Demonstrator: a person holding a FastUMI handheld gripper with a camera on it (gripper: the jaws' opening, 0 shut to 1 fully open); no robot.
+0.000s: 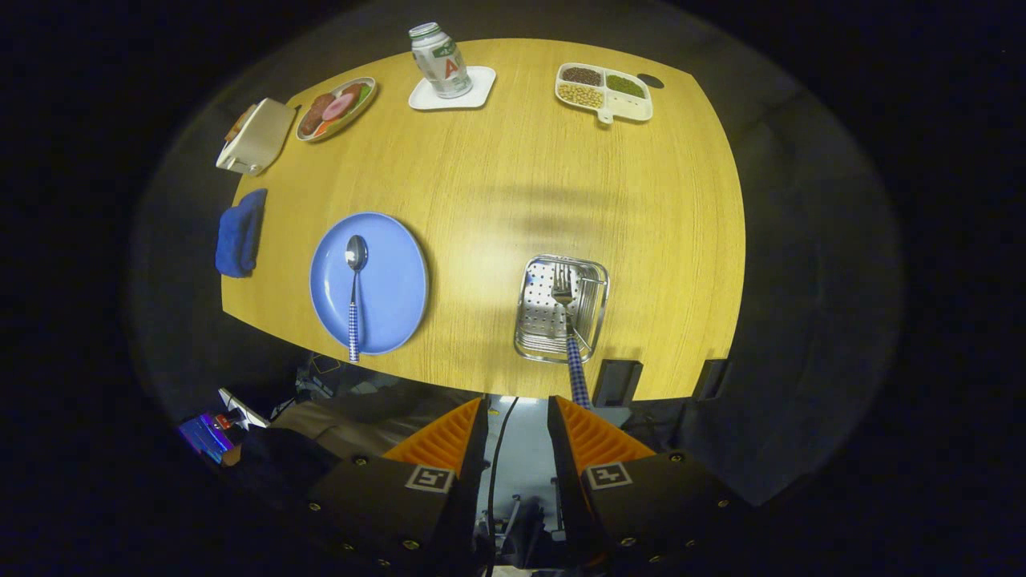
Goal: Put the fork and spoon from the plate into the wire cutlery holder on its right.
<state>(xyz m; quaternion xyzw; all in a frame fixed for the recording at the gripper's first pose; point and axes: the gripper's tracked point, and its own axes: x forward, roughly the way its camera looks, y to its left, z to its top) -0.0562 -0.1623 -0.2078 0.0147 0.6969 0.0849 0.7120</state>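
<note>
Fork (563, 298) is in the wire cutlery holder (539, 336): tines on the perforated floor, checked handle sticking out over the holder's near rim and past the table (513, 184) edge toward you. So half done, by my read.

Spoon (353, 288) is on the blue plate (401, 280), bowl pointing away from you, checked handle running to the plate's near rim. Plate sits by the table's near edge, left of the holder, well apart from it.

Your gripper (517, 417) is released: fingers apart, nothing between them, hanging off the near edge of the table. The fork handle ends just beside one finger; I can't tell if it touches.

What's left: go left to the plate, take the spoon by the handle, drop it in beside the fork.
</note>
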